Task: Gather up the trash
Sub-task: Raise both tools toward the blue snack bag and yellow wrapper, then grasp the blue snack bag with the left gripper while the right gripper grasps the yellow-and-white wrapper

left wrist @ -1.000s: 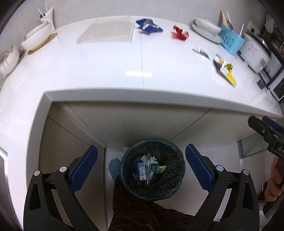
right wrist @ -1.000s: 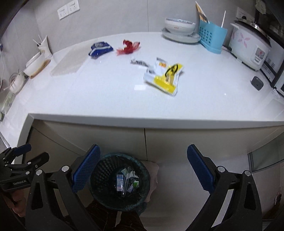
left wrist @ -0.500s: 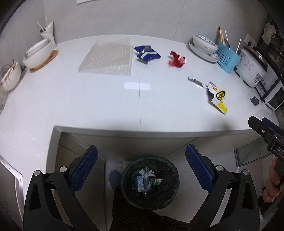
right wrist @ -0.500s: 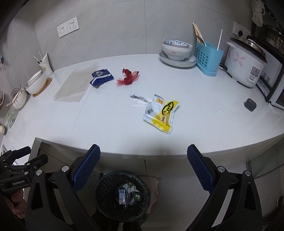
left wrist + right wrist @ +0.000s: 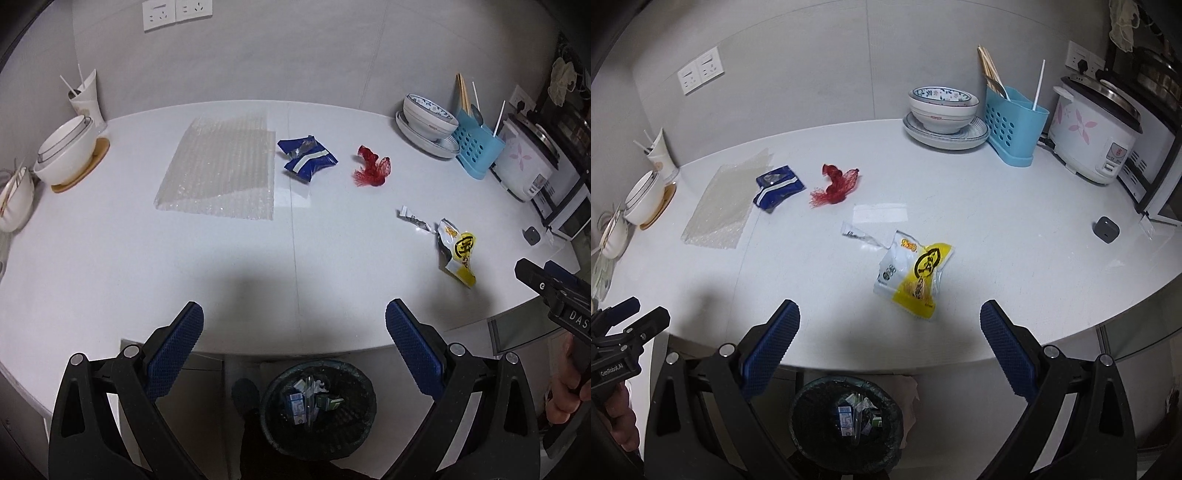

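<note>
Above a white counter (image 5: 110, 258), both grippers hang with jaws wide apart and nothing between them.

Four scraps are left to collect: a yellow snack wrapper (image 5: 916, 273) at centre of the right view, a silver foil strip (image 5: 858, 236) just above it, a red net scrap (image 5: 834, 184) and a blue packet (image 5: 777, 186) at upper left. The bin (image 5: 846, 424), bottom centre, already holds litter. The next move likely calls for the right gripper (image 5: 886, 339) to drop onto the nearest wrapper; the left gripper (image 5: 293, 339) waits.
</note>
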Available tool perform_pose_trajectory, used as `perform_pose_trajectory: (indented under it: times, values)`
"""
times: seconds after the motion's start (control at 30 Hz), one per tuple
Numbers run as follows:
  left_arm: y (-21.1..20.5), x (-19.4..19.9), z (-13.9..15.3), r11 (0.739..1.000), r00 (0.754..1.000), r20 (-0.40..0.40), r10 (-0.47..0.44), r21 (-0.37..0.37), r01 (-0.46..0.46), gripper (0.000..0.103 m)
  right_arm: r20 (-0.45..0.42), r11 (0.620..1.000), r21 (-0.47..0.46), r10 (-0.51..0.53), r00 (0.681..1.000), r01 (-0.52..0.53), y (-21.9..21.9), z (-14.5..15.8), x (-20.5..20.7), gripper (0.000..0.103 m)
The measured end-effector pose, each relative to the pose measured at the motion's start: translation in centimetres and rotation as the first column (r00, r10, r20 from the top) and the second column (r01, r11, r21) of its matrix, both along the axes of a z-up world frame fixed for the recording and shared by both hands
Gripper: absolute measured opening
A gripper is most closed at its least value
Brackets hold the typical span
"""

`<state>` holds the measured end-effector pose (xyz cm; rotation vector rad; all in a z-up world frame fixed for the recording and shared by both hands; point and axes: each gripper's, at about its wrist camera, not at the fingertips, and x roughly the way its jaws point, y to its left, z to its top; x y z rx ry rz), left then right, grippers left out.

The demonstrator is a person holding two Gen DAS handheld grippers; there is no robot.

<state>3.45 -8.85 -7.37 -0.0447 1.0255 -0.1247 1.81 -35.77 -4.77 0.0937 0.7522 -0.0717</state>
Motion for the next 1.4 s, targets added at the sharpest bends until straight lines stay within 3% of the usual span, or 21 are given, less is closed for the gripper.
perform_pose_trajectory:
  times: [0.53, 0.8, 1.07, 1.4]
  values:
    - [0.5, 13.8, -2.2, 0.992, 0.991, -0.025, -0.128, 0.009, 0.129, 0.097, -0.143, 0.985, 0.038, -0.163, 0.976, 0.17, -2.3, -2.3, 7.7, 0.094]
    - [-1.5, 20.5, -4.1, 0.968, 0.969, -0.029, -0.247, 0.032, 0.248, 0.097, -0.226, 0.97, 0.043, -0.226, 0.948, 0.241, -3.4, -4.5, 10.9, 0.094]
    - [-4.3, 24.9, -7.2, 0.933, 0.934, -0.072, -0.35, 0.058, 0.354, 0.097, -0.303, 0.942, 0.084, -0.287, 0.909, 0.326, -5.2, -6.3, 12.7, 0.094]
    - [-6.7, 27.1, -10.1, 0.922, 0.919, -0.129, -0.372, 0.057, 0.382, 0.094, -0.376, 0.932, 0.082, -0.299, 0.877, 0.353, -5.5, -8.2, 14.4, 0.092]
